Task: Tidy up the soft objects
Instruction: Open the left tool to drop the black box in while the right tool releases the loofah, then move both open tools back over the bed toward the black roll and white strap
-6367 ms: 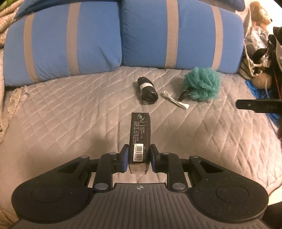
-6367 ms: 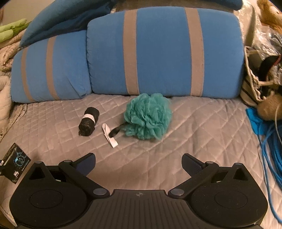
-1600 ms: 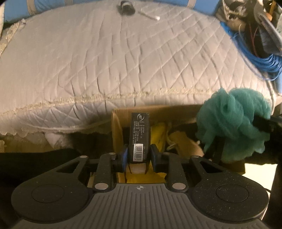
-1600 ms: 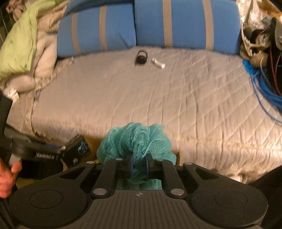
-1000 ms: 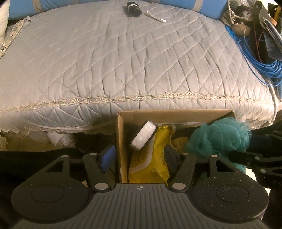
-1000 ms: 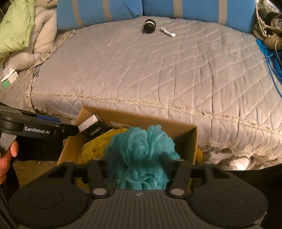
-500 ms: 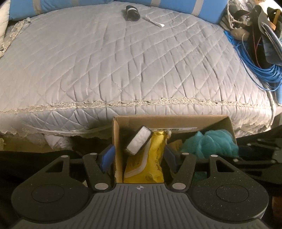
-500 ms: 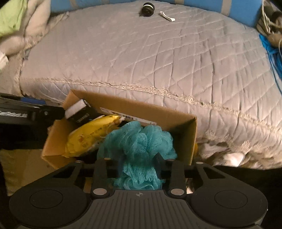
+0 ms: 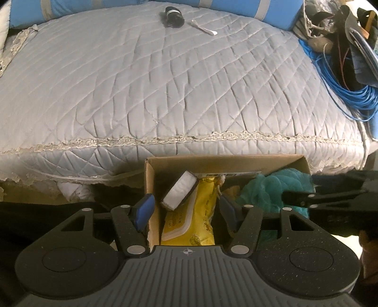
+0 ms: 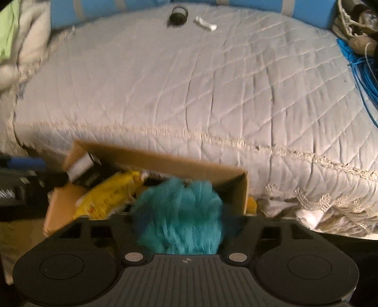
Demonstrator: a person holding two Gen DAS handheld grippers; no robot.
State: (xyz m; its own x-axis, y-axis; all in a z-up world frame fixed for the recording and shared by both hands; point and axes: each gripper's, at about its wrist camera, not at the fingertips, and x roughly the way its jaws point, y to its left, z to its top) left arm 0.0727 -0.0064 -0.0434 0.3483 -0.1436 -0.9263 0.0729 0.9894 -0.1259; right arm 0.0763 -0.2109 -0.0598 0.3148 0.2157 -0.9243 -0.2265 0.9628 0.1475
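A cardboard box (image 9: 222,163) stands on the floor against the bed's front edge. In it lie a black pack with a white end (image 9: 179,191), a yellow pack (image 9: 189,217) and a teal mesh bath sponge (image 9: 271,189). My left gripper (image 9: 186,210) is open and empty just above the box's left part. In the right wrist view the image is blurred: the sponge (image 10: 179,217) fills the space between the fingers of my right gripper (image 10: 182,224), which stand wide apart over the box (image 10: 189,165). A black roll (image 9: 173,16) and a white strap (image 9: 204,24) lie far back on the bed.
The grey quilted bed (image 9: 165,82) fills the view beyond the box. Blue striped pillows (image 9: 236,6) line its far edge. A coil of blue cable (image 9: 342,94) and dark clutter lie at the right. Pale and green bedding (image 10: 14,35) is piled at the left.
About a second ago my left gripper let the black pack drop into the box. My right gripper opened and the teal sponge sank into the box's right part. Both grippers have since drawn back slightly.
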